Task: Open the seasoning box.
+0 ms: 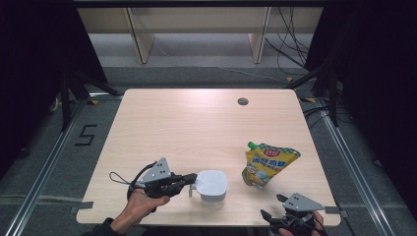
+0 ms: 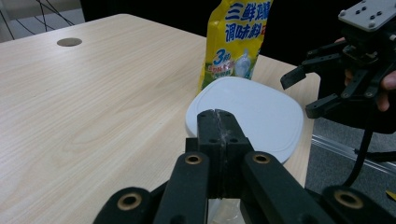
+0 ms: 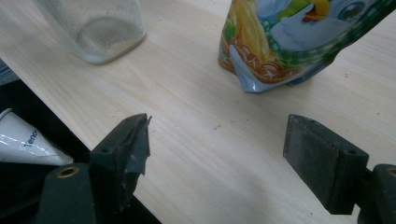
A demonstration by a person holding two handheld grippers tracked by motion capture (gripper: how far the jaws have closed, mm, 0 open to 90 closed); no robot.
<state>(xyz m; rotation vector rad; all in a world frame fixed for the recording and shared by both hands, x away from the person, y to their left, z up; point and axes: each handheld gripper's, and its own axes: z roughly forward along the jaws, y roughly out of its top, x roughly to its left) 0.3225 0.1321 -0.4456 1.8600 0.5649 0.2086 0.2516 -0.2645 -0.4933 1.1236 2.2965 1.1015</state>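
High view: left hand-held gripper (image 1: 191,181) clamped on the handle of the lidded white container (image 1: 211,185), near front edge of the desk (image 1: 196,123).
Keep the container level and the grip firm; yellow seasoning pouch (image 1: 269,164) stands upright to its right; right hand-held gripper (image 1: 273,206) waits wide open, holding nothing.

Black 2-jaw left gripper (image 1: 193,180) w/ grey 3-cornered top plate lies level in the left hand (image 1: 142,201), jaws pressed together, while black right gripper (image 1: 271,206) sits low w/ jaws spread wide.
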